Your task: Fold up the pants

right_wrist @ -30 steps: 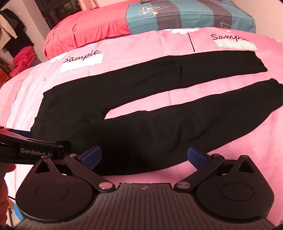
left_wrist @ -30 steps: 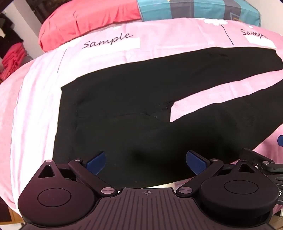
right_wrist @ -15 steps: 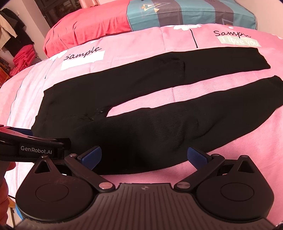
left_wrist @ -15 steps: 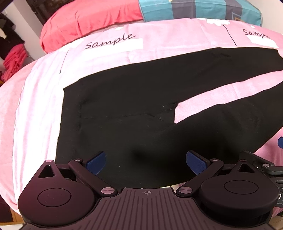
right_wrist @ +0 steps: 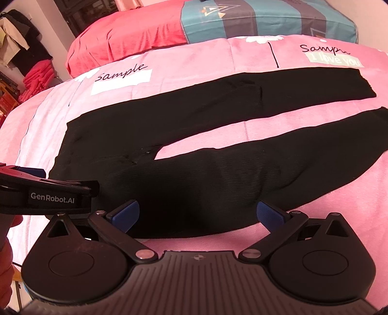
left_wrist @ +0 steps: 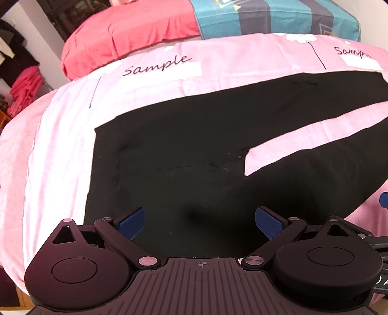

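Observation:
Black pants (right_wrist: 184, 150) lie flat on a pink bedsheet (right_wrist: 266, 126), waistband at the left, both legs stretching to the right with a pink gap between them. In the left wrist view the pants' waist and crotch (left_wrist: 174, 155) fill the middle. My left gripper (left_wrist: 200, 221) is open and empty, hovering over the near edge of the pants by the waist. My right gripper (right_wrist: 197, 214) is open and empty over the near leg's lower edge. The left gripper's body also shows in the right wrist view (right_wrist: 48, 193) at the left.
The pink sheet (left_wrist: 60, 150) carries "Sample" labels (right_wrist: 121, 75). A red duvet (right_wrist: 126, 36) and a teal striped pillow (right_wrist: 266, 21) lie at the back. Folded red clothes (right_wrist: 36, 80) are stacked off the bed at the far left. The bed's edge is just below the grippers.
Both grippers have shifted slightly forward and to the left over the pants; the pants appear a little larger and lower in view. Both stay open. The pants have not moved.

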A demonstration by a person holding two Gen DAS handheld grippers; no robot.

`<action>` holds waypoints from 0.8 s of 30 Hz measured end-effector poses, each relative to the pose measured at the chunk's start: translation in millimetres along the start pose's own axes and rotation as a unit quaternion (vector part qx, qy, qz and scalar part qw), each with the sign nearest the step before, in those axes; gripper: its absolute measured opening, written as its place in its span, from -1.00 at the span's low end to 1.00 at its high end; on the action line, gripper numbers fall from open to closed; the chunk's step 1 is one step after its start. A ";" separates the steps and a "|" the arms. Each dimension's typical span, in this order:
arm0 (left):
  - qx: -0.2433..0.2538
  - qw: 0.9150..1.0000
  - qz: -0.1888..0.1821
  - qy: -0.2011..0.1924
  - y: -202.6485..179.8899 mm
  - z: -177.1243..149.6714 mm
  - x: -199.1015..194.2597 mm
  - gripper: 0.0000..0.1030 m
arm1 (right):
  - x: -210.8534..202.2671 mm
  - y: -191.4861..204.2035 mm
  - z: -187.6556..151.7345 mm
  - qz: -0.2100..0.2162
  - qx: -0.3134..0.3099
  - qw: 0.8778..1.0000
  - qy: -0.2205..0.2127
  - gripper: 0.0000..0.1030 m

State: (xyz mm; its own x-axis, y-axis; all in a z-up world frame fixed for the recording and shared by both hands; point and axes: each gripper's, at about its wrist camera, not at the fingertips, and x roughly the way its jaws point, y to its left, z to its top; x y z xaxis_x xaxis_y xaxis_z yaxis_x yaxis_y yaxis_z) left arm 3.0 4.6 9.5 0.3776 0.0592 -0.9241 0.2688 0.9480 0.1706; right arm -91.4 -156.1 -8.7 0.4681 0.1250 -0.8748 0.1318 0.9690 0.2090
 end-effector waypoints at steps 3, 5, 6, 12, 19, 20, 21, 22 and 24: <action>0.001 1.000 0.000 0.000 -0.5 -0.9 0.2 1.00 | -0.4 1.8 -1.0 0.001 0.000 1.000 0.000 1.00; 0.002 1.000 0.000 0.000 -0.7 -1.3 0.2 1.00 | -0.3 1.9 -1.1 0.002 0.000 1.000 0.000 1.00; 0.003 1.000 0.001 -0.001 -1.2 -1.1 0.2 1.00 | -0.3 1.9 -1.2 0.002 0.000 1.000 0.000 1.00; 0.004 1.000 0.002 -0.004 -2.3 -0.9 -1.1 1.00 | -1.6 2.2 -2.6 0.005 0.002 1.000 -0.003 1.00; 0.005 1.000 0.002 -0.005 -3.3 -1.6 -1.5 1.00 | -2.3 1.0 -2.9 0.007 0.003 1.000 -0.002 1.00; 0.005 1.000 0.002 -0.005 -3.3 -1.6 -1.5 1.00 | -2.2 0.7 -2.9 0.008 0.003 1.000 -0.002 1.00; 0.005 1.000 0.002 -0.005 -3.4 -1.5 -1.3 1.00 | -2.3 0.7 -2.8 0.009 0.003 1.000 -0.002 1.00; 0.005 1.000 0.002 -0.004 -3.6 -1.7 -1.2 1.00 | -2.2 0.5 -2.8 0.009 0.004 1.000 -0.001 1.00; 0.007 1.000 0.002 -0.003 -4.4 -2.0 -0.5 1.00 | -2.1 -0.1 -2.8 0.010 0.005 1.000 -0.001 1.00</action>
State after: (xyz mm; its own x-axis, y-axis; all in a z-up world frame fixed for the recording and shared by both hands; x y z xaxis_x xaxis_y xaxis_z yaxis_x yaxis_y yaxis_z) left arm -0.2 1.0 8.6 0.3847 0.0610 -0.9210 0.2790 0.9435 0.1790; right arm -94.9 -155.9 -8.1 0.4722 0.1437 -0.8697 0.1309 0.9642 0.2304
